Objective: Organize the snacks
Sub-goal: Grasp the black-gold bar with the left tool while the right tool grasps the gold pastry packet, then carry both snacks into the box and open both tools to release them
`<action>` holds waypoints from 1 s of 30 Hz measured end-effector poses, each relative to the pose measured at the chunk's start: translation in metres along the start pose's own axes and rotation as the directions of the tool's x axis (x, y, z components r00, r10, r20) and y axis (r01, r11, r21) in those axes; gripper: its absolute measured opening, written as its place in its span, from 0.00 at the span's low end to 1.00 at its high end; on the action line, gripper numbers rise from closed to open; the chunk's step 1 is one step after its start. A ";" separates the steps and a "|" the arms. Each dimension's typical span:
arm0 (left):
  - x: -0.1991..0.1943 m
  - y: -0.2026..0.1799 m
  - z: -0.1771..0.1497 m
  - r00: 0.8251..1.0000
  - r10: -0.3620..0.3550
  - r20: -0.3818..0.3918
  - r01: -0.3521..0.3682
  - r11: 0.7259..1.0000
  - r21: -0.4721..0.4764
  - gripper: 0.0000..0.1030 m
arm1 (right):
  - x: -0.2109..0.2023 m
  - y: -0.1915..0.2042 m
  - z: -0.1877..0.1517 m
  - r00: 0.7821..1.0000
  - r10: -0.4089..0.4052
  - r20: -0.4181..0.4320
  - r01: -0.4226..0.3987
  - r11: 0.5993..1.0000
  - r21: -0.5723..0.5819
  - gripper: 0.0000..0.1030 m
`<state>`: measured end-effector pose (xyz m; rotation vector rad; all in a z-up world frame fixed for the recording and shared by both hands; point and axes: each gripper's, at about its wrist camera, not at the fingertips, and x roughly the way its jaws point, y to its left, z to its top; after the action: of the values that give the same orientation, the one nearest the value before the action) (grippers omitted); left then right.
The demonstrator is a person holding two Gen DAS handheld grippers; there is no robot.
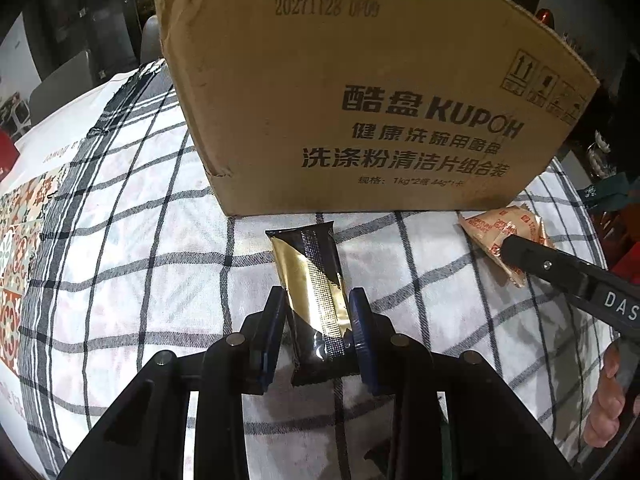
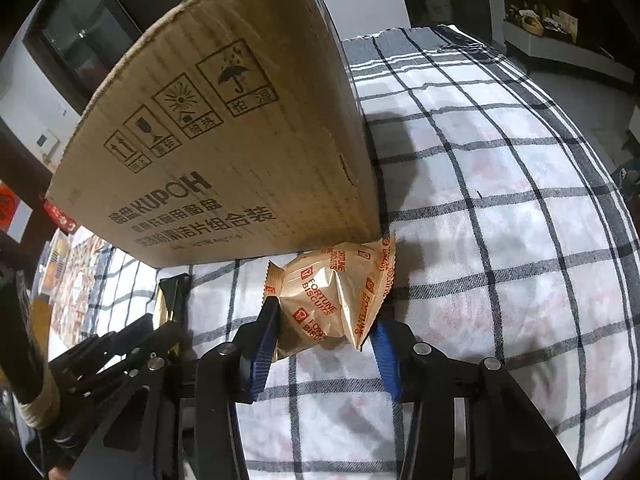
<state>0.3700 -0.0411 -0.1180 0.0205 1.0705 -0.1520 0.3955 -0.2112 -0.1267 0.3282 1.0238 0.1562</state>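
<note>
Both grippers were closed on light, crinkly packets: left gripper (image 1: 318, 312) on gold sachet (image 1: 316, 296), right gripper (image 2: 326, 330) on fortune biscuit pack (image 2: 332, 300) — fragile, grip mid-body gently.

Cardboard box (image 1: 360, 92): "KUPOH", "20271128", handling symbols. Snack packet (image 2: 332, 300): "FORTUNE BISCUITS". Right claw (image 1: 505, 249) arm: "DAS".

Right gripper (image 2: 326, 330) is clamping its blue pads on a tan Fortune Biscuits packet (image 2: 336, 292), which is resting on the checked tablecloth (image 2: 500, 200). The packet is sitting just beside the near corner of a KUPOH cardboard box (image 2: 224, 132); the left gripper (image 2: 132, 344) is showing at left edge, over a black-and-gold packet (image 2: 172, 296)
</note>
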 end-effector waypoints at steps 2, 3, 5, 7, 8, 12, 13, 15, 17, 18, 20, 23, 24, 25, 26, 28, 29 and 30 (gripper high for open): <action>-0.005 -0.001 -0.002 1.000 -0.004 0.008 0.004 1.000 0.002 0.31 | -0.004 0.001 -0.002 1.000 0.002 0.008 -0.002 1.000 -0.004 0.43; -0.007 -0.002 -0.002 1.000 -0.009 0.012 0.009 1.000 0.002 0.31 | -0.005 0.001 -0.003 1.000 0.004 0.011 -0.004 1.000 -0.005 0.43; -0.010 -0.001 -0.002 1.000 -0.016 0.019 0.016 1.000 0.003 0.31 | -0.009 0.002 -0.004 1.000 0.007 0.018 -0.007 1.000 -0.011 0.43; -0.017 -0.002 -0.003 0.999 -0.023 0.029 0.023 1.000 0.005 0.31 | -0.014 0.004 -0.007 1.000 0.008 0.026 -0.008 1.000 -0.020 0.43; -0.019 -0.002 -0.002 0.999 -0.024 0.034 0.024 1.000 0.007 0.31 | -0.016 0.005 -0.007 1.000 0.007 0.025 -0.006 1.000 -0.023 0.43; -0.032 -0.003 -0.003 0.998 -0.030 0.057 0.029 0.999 0.016 0.31 | -0.027 0.009 -0.010 0.999 0.011 0.043 -0.009 0.999 -0.038 0.43; -0.035 -0.002 -0.003 0.998 -0.032 0.063 0.031 0.999 0.017 0.31 | -0.031 0.010 -0.011 0.999 0.014 0.048 -0.012 0.999 -0.041 0.43; -0.044 -0.003 -0.004 0.996 -0.036 0.077 0.034 0.999 0.022 0.31 | -0.036 0.012 -0.012 0.998 0.021 0.054 -0.018 0.999 -0.045 0.43; -0.056 -0.006 -0.006 0.995 -0.041 0.095 0.039 0.999 0.026 0.31 | -0.043 0.014 -0.014 0.998 0.028 0.064 -0.025 0.998 -0.049 0.43; -0.061 -0.007 -0.007 0.994 -0.044 0.104 0.042 0.999 0.030 0.31 | -0.048 0.016 -0.015 0.997 0.033 0.071 -0.029 0.998 -0.052 0.43; -0.070 -0.008 -0.008 0.992 -0.047 0.121 0.043 0.998 0.035 0.31 | -0.055 0.018 -0.016 0.996 0.038 0.085 -0.033 0.998 -0.059 0.43; -0.086 -0.009 -0.008 0.987 -0.051 0.156 0.045 0.998 0.041 0.31 | -0.068 0.023 -0.016 0.993 0.047 0.111 -0.039 0.997 -0.071 0.43; -0.093 -0.010 -0.008 0.984 -0.055 0.168 0.049 0.998 0.043 0.31 | -0.072 0.025 -0.016 0.991 0.048 0.121 -0.039 0.996 -0.075 0.43; -0.098 -0.010 -0.007 0.982 -0.059 0.177 0.052 0.998 0.044 0.31 | -0.078 0.027 -0.016 0.990 0.052 0.132 -0.042 0.996 -0.081 0.43; -0.104 -0.011 -0.007 0.980 -0.062 0.190 0.055 0.997 0.046 0.31 | -0.082 0.028 -0.015 0.989 0.056 0.140 -0.044 0.995 -0.085 0.43; -0.113 -0.012 -0.007 0.976 -0.070 0.208 0.060 0.997 0.052 0.31 | -0.091 0.032 -0.014 0.985 0.063 0.161 -0.048 0.994 -0.095 0.43; -0.118 -0.012 -0.006 0.973 -0.072 0.219 0.062 0.997 0.055 0.31 | -0.096 0.034 -0.013 0.983 0.065 0.173 -0.048 0.994 -0.101 0.43; -0.125 -0.012 -0.005 0.970 -0.075 0.233 0.062 0.996 0.063 0.31 | -0.101 0.037 -0.013 0.980 0.067 0.185 -0.047 0.993 -0.108 0.43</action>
<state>0.3052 -0.0387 -0.0104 0.0144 0.8302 -0.2406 0.3335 -0.2023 -0.0383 0.2731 0.8161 0.2249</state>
